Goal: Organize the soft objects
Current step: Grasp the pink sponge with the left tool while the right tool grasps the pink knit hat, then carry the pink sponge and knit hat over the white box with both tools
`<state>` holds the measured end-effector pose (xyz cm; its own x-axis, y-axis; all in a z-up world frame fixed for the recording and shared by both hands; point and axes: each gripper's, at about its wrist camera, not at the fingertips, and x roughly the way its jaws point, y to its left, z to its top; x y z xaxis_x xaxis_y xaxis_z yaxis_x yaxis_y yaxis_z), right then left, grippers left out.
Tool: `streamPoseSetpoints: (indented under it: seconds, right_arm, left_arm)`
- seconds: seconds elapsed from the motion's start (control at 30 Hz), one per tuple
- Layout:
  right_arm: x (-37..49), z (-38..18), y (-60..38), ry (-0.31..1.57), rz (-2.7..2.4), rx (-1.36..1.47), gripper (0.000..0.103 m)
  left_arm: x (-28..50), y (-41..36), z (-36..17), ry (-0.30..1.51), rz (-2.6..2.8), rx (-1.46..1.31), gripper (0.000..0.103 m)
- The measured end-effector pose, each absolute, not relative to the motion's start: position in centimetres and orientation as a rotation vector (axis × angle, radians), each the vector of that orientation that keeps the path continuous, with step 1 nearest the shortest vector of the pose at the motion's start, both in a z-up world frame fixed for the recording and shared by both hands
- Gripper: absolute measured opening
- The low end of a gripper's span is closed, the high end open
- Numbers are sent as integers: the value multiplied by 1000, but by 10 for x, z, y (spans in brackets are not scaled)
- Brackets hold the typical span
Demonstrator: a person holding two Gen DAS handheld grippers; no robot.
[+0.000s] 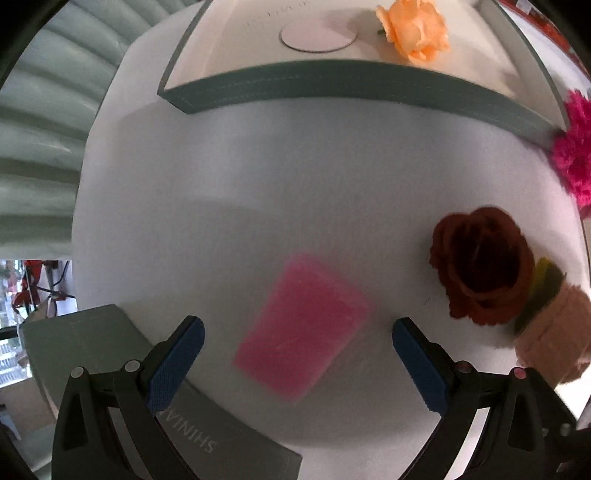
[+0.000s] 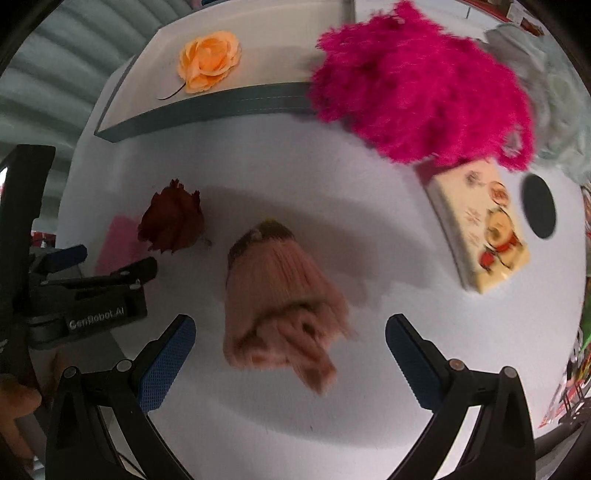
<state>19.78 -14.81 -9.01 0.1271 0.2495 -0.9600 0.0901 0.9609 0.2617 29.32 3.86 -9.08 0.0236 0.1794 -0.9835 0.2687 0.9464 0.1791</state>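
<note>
A: Please begin at the left side. What do you see there?

B: In the left wrist view, a grey-green box lid (image 1: 122, 373) with printed letters lies at the near left, partly under the left finger. The left gripper (image 1: 298, 354) has its jaws wide apart and holds nothing. Between its blue pads (image 1: 173, 369) a pink sponge (image 1: 303, 328) lies flat on the white table (image 1: 258, 184).

A: And more to the right?

B: A dark red fabric rose (image 1: 480, 266) lies on the table, to the right of the sponge and apart from it. Just beside the rose, at the near right, is a beige knitted piece (image 1: 550, 343) with a green and yellow part. At the far side a shallow tray (image 1: 332, 85) with a grey-green wall contains an orange fabric flower (image 1: 413, 29) and a white round disc (image 1: 319, 37). A magenta fluffy thing (image 1: 576, 147) touches the right end of the tray.

A: What does the right wrist view show?

B: The right gripper (image 2: 290, 362) is also wide open and empty. The beige knitted piece (image 2: 280, 306) lies between its fingers, on the table. To its left is the red rose (image 2: 171, 221), then the other gripper (image 2: 92, 291). The magenta fluffy thing (image 2: 417, 88) covers the tray's right end. To the right lie a box with cartoon pictures (image 2: 480, 229) and a black round spot (image 2: 538, 210); I cannot tell what the spot is.
</note>
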Motion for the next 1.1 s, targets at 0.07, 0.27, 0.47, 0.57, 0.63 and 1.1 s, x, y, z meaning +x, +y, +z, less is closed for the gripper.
streamPoseSetpoints:
  seconds: [0.07, 0.27, 0.47, 0.57, 0.63, 1.1]
  right_arm:
    - [202, -95, -145, 1445, 110, 266, 102]
    - [203, -92, -141, 1439, 134, 267, 47]
    - [178, -71, -158, 1405, 148, 327, 47]
    - [169, -61, -168, 1396, 140, 354, 47]
    - [166, -56, -174, 1387, 132, 356, 47]
    - [91, -21, -178, 1386, 90, 308, 47]
  left_arm:
    - [298, 41, -92, 1584, -84, 349, 103]
    - [301, 52, -93, 1623, -105, 243, 91]
    - [282, 36, -79, 1611, -188, 271, 52]
    - [271, 33, -67, 1592, -213, 219, 52]
    - [262, 28, -57, 1581, -244, 199, 52]
    - [169, 19, 22, 1456, -366, 161, 52]
